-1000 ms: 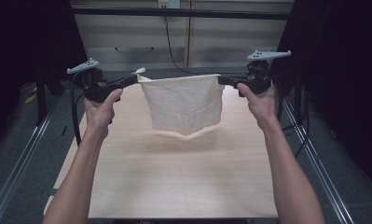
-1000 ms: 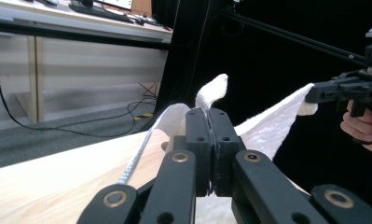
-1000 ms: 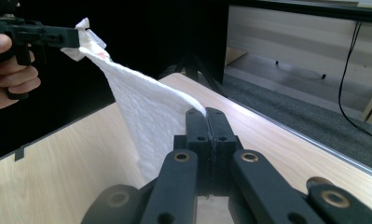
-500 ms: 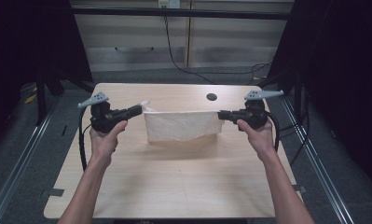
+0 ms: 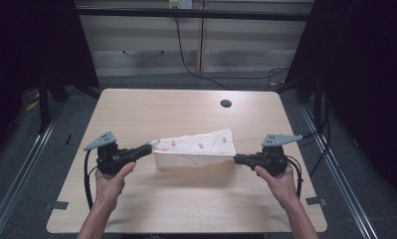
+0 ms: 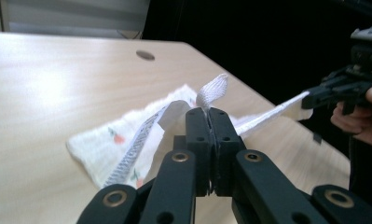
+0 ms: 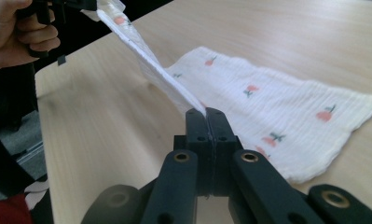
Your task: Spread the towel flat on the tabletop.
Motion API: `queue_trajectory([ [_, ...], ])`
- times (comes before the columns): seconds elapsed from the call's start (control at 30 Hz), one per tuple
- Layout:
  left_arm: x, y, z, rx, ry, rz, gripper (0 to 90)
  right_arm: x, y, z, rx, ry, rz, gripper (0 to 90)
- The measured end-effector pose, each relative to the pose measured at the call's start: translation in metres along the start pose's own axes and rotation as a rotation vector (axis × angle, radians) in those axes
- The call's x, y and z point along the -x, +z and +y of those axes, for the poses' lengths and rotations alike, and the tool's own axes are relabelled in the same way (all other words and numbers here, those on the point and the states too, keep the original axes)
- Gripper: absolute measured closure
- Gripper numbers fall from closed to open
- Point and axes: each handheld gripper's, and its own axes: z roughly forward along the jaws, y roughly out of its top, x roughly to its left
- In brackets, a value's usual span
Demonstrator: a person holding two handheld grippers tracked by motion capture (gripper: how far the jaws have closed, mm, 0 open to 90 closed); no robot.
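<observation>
White muslin cloth [image 5: 198,147]: near edge taut between left gripper [image 5: 147,149] and right gripper [image 5: 238,159], jaws clamped on its corners; far half already lies on the desk [image 5: 151,209] beyond.

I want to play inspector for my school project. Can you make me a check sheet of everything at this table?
Surface: pale wooden table with a round hole near the far edge.
Job's things: white cloth with small red prints, its far part lying on the table, its near edge pulled taut between the two grippers.
Clutter: nothing seen.
Grippers: left hand-held gripper and right hand-held gripper each shut on an end of that near edge.
Cables: a black cable trails from the left one; another hangs down the back wall.
Surroundings: grey floor, dark curtains at both sides.
</observation>
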Motion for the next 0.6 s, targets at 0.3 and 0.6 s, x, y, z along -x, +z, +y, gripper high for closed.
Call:
queue_trajectory([
  [0.3, 0.011, -0.012, -0.043, -0.065, 0.008, 0.005, 88.6, -0.018, 0.002, -0.037, -0.036, 0.011, 0.027, 89.8],
  [0.6, 0.018, -0.022, -0.068, -0.142, 0.036, -0.002, 88.4, -0.030, 0.007, -0.067, -0.085, 0.026, 0.054, 89.6],
])
